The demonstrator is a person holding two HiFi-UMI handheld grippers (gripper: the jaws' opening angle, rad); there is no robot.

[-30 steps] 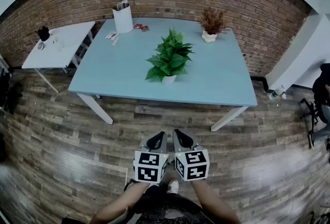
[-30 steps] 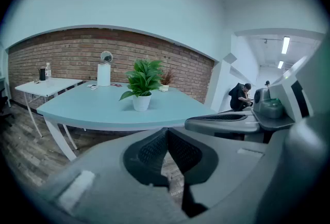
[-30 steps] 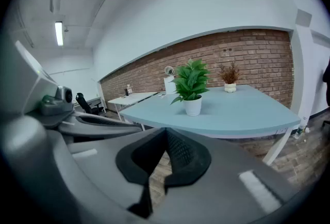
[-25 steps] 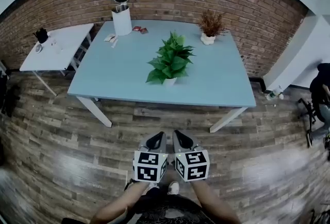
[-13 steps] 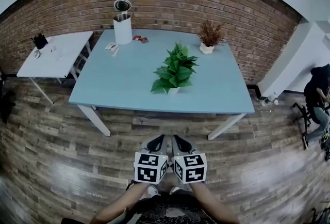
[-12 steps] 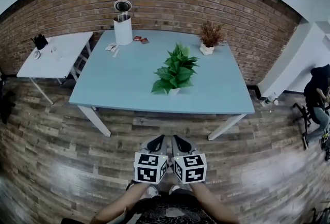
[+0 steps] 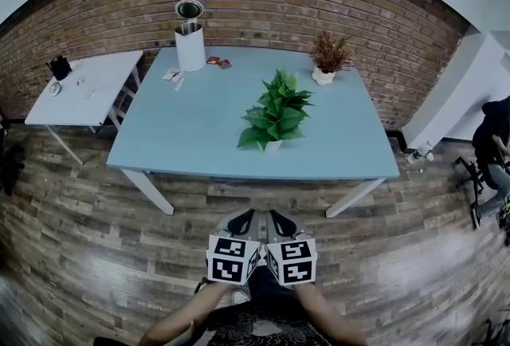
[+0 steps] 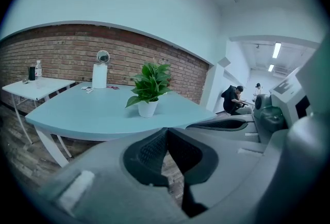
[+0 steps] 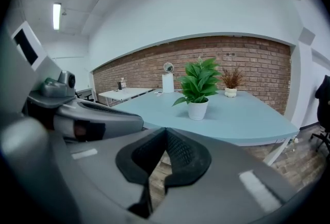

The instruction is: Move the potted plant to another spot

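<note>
A: Toward the near edge of the bench (image 7: pixel 183 129), in the head view, the potted plant (image 7: pixel 275 115) is seen, well apart from the left gripper (image 7: pixel 246 214) and right gripper (image 7: pixel 274 214).
B: And the left gripper view?
A: Its jaws are pressed together, empty.
B: The right gripper view?
A: Likewise closed on nothing. Leaves are judged soft; the stiff white pot (image 9: pixel 198 109) is best gripped, probably light but smooth.

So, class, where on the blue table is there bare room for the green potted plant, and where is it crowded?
Bare on the blue table: the left half, between the green potted plant and the left edge, in front of the white canister; the front right corner, before the dried plant. Crowded: the back edge, around the small packets.
</note>
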